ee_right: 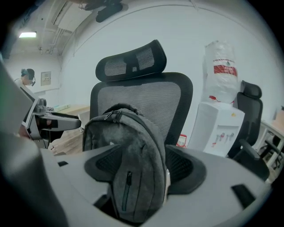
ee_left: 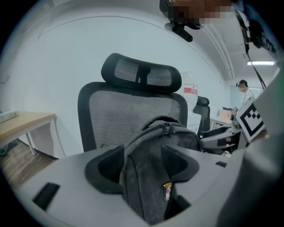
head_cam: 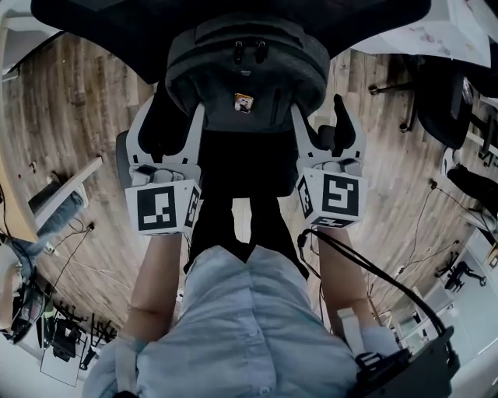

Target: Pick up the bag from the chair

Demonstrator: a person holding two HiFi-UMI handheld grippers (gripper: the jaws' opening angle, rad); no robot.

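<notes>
Head view first: the bag (head_cam: 245, 70), a grey backpack, stands upright on the chair (head_cam: 93, 23), and both claws are right at it. The left claw (head_cam: 173, 110) sits at the bag's left flank and the right claw (head_cam: 323, 116) at its right flank, each just beside the fabric. The bag is not yet off the chair.

Left gripper view now: the left claw is released, jaws spread, and the bag's side edge runs up between them. The fabric lies against the inner pad, but I see no pinch in it. The chair's backrest (ee_left: 128, 115) rises directly behind the bag, and the top handle (ee_left: 165, 120) arches over the crown on the backrest side. The call here is to go deeper, I'd say. The pads should straddle a firm fold of the side panel, not loose skin, before anything closes.

Right gripper view: same picture on the other flank. The right claw is released too, and the bag's zipped side pocket (ee_right: 126, 186) stands between its jaws. My read is that both claws should close at matching height above the chair and squeeze together. Then they should lift straight up from the chair. Soft fabric like this will likely give, and an uneven grip could let the bag pivot or slump toward the chair's front edge.
</notes>
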